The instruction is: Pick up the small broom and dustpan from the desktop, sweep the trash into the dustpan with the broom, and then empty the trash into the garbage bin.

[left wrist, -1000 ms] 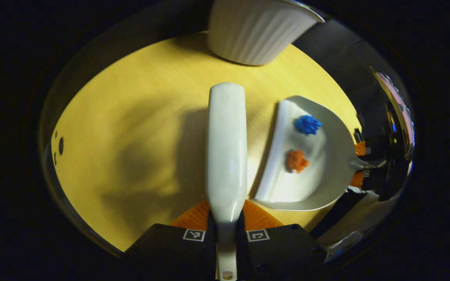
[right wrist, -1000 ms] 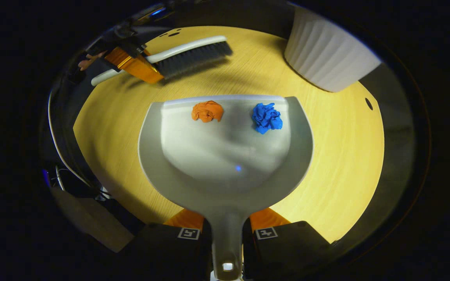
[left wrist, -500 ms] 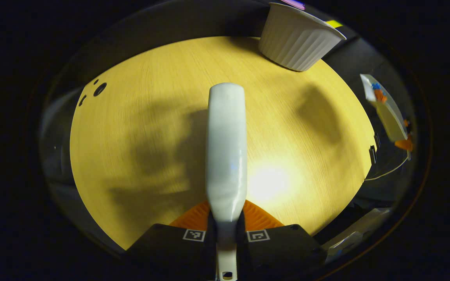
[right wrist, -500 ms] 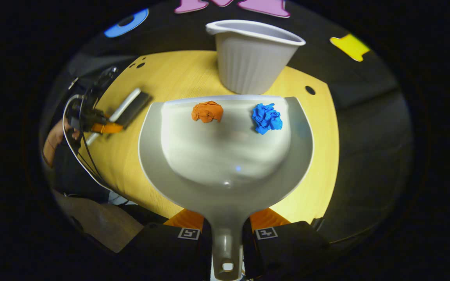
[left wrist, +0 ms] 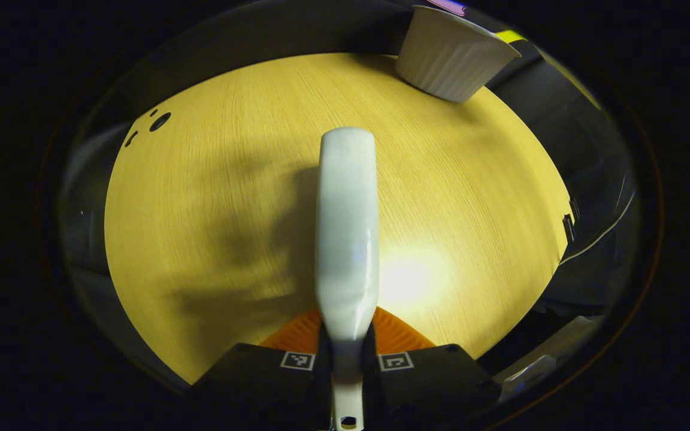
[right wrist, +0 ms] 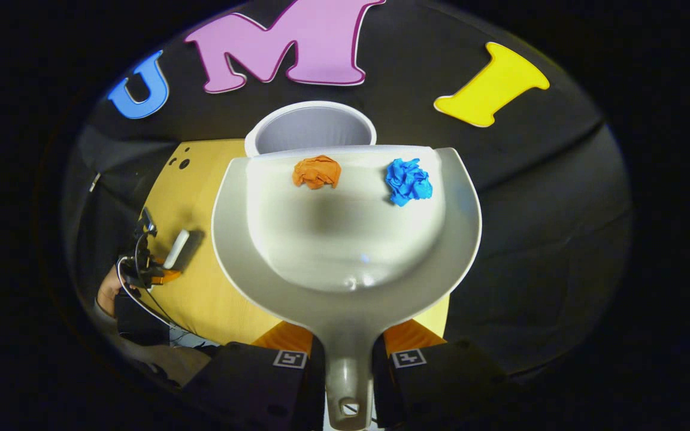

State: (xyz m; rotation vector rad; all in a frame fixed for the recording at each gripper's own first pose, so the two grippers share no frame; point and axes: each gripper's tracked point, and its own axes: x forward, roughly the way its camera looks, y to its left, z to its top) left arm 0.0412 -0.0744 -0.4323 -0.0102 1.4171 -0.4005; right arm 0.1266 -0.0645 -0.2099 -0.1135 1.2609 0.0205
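Observation:
My right gripper is shut on the handle of the grey dustpan, held high above the table. An orange paper wad and a blue paper wad lie near the pan's front lip. The white ribbed garbage bin stands just past that lip, its mouth open. My left gripper is shut on the white broom, whose back points forward over the wooden table. The bin is at the table's far right in the left gripper view. The broom and left gripper appear small at the left in the right gripper view.
Small round holes mark the table's far left corner. A cable hangs past the table's right edge. A hand holds the left gripper at the table's near side.
The right gripper has lifted the dustpan with both wads off the table and toward the bin. The left gripper backed away with the broom; the dustpan left its view.

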